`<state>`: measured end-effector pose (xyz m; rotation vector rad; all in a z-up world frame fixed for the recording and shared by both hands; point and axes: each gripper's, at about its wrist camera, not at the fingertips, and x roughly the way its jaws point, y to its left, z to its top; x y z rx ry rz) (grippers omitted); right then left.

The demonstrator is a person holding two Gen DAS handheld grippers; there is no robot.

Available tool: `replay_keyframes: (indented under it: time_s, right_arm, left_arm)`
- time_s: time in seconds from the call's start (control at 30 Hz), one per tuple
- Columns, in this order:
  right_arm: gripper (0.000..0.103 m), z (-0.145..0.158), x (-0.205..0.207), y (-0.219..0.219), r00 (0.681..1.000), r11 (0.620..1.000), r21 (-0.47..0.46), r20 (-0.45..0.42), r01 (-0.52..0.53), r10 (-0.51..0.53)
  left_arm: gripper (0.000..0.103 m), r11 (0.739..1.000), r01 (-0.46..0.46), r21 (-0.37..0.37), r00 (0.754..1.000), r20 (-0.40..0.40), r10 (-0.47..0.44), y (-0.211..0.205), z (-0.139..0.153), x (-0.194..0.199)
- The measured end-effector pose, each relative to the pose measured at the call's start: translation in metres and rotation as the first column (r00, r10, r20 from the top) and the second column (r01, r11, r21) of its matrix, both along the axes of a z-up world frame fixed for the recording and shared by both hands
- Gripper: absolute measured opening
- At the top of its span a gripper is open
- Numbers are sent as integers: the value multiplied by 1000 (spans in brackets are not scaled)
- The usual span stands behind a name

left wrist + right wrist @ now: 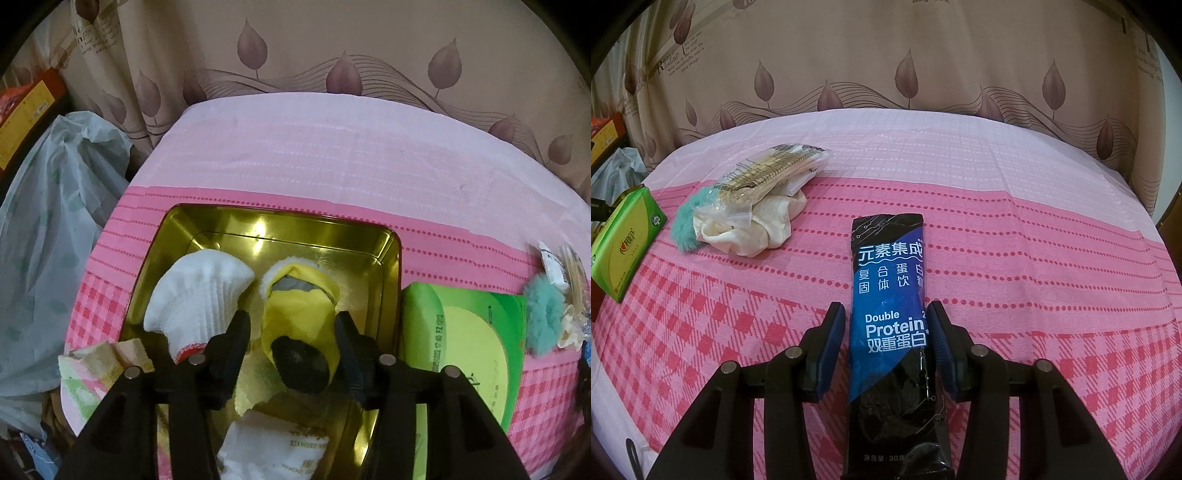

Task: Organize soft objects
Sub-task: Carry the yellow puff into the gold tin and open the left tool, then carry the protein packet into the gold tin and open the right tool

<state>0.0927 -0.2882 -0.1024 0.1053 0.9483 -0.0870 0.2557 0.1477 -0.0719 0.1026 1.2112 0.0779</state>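
Observation:
A gold tin [280,218] stands on the pink cloth. In it lie a white knitted glove [201,291] with a red cuff and a yellow soft item [295,314] with white fluffy trim and a dark patch. My left gripper [291,332] points down into the tin, its fingers open on either side of the yellow item, with a gap at the left pad. My right gripper [886,325] straddles a blue and black protein sachet [890,295] lying lengthwise on the cloth. Pink cloth shows between the left pad and the sachet, so the jaws stand open around it.
A green tissue pack [465,332] lies right of the tin. Beyond it are a teal fluffy ball [685,221], a crumpled cream cloth [764,225] and a clear packet of sticks [768,170]. A white printed packet [273,450] lies in the tin's near end. A plastic bag [55,221] hangs off the left edge.

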Motion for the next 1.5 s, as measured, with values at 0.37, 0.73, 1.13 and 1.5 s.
replay_keyframes:
  time_s: [0.37,0.73,1.13,1.5]
  right_arm:
    - [44,-1,0,-2,1000,1000,-7,-3,-1,1]
    - [44,0,-4,-6,1000,1000,-17,-5,-1,1]
    - [35,3,-1,10,999,998,-62,-9,30,-31]
    - [32,21,2,35,998,996,-69,2,57,-57]
  left_arm:
    - [49,997,4,80,992,125,-14,-10,36,-35]
    - [49,987,9,159,958,281,-54,-11,78,-101]
    - [49,984,-45,171,940,340,-16,24,76,-153]
    - [50,983,-156,96,919,379,109,61,71,-163]
